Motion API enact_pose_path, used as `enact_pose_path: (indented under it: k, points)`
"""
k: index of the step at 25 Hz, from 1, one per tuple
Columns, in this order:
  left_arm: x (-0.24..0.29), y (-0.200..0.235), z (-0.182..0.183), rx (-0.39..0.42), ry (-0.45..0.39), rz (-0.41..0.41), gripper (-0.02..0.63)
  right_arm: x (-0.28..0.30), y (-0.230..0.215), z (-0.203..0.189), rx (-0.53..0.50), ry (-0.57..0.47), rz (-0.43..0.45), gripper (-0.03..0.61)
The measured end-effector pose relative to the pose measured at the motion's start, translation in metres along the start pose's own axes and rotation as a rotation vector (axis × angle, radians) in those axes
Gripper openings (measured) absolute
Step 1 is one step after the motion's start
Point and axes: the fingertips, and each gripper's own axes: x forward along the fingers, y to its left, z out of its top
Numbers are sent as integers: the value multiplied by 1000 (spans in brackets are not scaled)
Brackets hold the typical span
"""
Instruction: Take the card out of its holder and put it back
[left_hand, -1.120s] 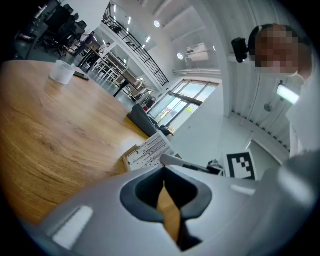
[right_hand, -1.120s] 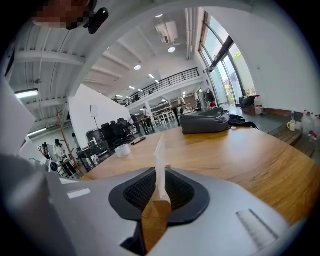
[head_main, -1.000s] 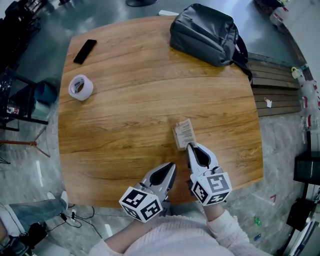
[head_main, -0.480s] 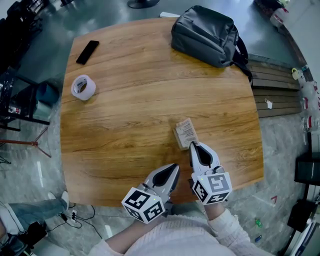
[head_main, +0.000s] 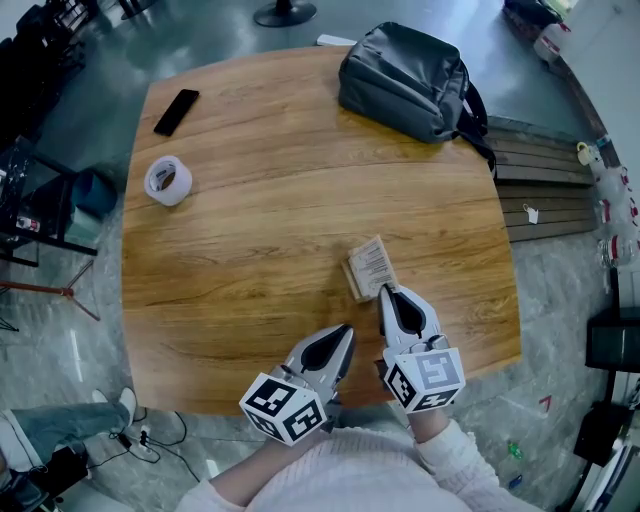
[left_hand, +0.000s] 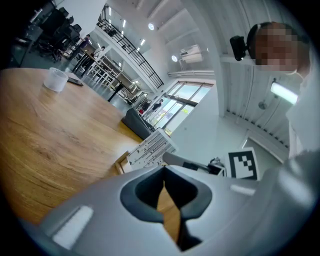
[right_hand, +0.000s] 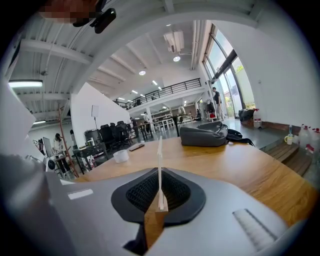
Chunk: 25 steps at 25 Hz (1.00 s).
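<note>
The printed card lies with its tan holder on the wooden table, near the front edge. My right gripper is at the card's near end and shut on it. In the right gripper view the card shows edge-on as a thin white strip pinched between the dark pads. From the left gripper view the card looks tilted up over the holder. My left gripper hovers to the left of the right one, shut on nothing.
A grey backpack sits at the table's far right corner. A roll of tape and a black phone lie at the far left. Chairs and floor clutter surround the table.
The right gripper's tips stay at the card's near end, and the card looks slightly more tilted. The left gripper has barely shifted.
</note>
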Motion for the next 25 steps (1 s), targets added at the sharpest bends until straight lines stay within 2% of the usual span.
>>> enact_pose_path:
  k: [21, 25]
  points:
    - [-8, -20, 7, 3, 1, -29, 8, -30, 4, 37, 17, -102, 17, 6]
    - [-9, -28, 10, 32, -3, -45, 8, -36, 4, 48, 22, -124, 16, 6]
